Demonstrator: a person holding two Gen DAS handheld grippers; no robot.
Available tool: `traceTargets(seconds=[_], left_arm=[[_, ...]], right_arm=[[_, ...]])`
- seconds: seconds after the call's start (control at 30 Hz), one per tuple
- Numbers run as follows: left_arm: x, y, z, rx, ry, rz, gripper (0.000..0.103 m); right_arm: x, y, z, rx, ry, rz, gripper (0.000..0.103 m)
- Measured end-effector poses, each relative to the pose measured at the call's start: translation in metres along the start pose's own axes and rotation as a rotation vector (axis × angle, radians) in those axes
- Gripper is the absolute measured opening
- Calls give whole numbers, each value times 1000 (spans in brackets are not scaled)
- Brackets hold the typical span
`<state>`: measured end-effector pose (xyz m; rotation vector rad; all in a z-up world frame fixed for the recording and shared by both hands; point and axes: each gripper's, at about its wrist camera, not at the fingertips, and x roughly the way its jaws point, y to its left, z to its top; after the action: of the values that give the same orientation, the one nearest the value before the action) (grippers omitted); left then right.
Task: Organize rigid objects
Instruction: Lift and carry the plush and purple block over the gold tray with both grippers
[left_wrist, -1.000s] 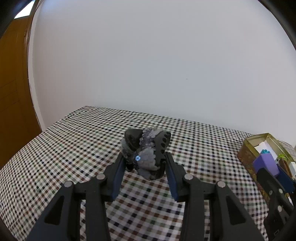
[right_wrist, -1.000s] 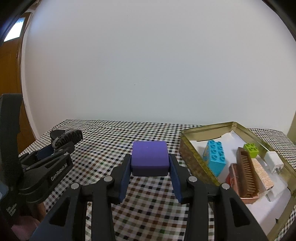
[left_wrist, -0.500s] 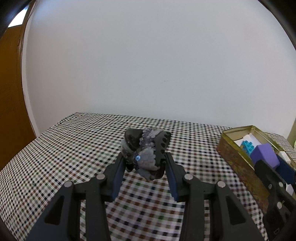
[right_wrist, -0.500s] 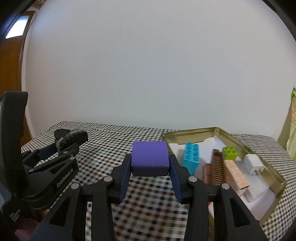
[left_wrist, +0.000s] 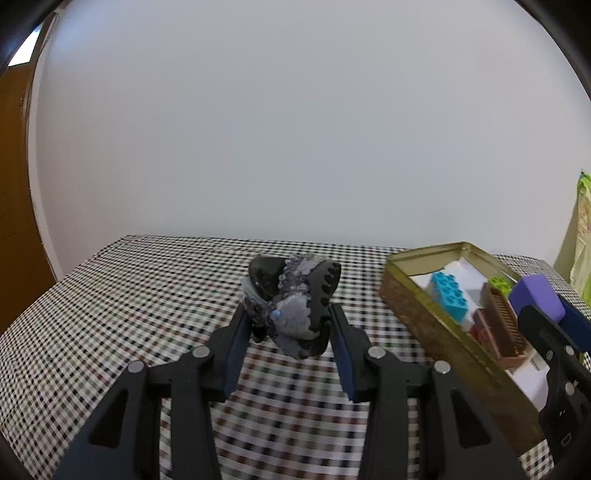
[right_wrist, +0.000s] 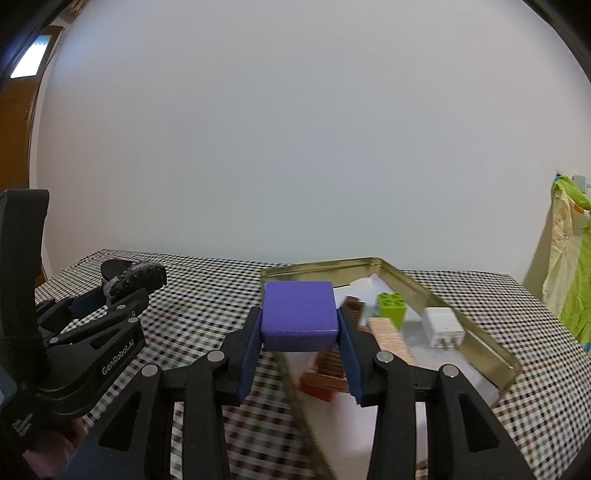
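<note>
- Your right tongs (right_wrist: 300, 332) pinch the purple block (right_wrist: 299, 314) above the gold tin (right_wrist: 491, 339), poised to drop it in.
- Your left tongs (left_wrist: 288, 328) clamp the grey hair claw (left_wrist: 291, 302) over the worktop (left_wrist: 129, 295).

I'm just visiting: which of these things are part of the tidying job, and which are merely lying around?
Part of the job:
- purple block, clamped in the right gripper
- dark hair claw clip, clamped in the left gripper
- gold tin holding the blue brick, green brick, brown comb and white plug

Just lying about:
- checked tablecloth
- green bag
</note>
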<state>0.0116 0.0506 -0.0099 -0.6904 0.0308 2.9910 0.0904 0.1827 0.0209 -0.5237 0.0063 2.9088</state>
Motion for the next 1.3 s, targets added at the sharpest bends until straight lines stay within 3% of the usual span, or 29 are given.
traceTargets(seconds=[0.7, 0.97, 1.3], left_arm=[[-10, -76, -3, 80, -8, -114, 41], [-9, -99, -3, 115, -17, -154, 41], [-3, -112, -2, 125, -24, -179, 41]], right_arm=[[-19, -76, 2, 27, -15, -157, 43], [2, -115, 4, 39, -8, -186, 43], [3, -135, 5, 49, -6, -195, 43]])
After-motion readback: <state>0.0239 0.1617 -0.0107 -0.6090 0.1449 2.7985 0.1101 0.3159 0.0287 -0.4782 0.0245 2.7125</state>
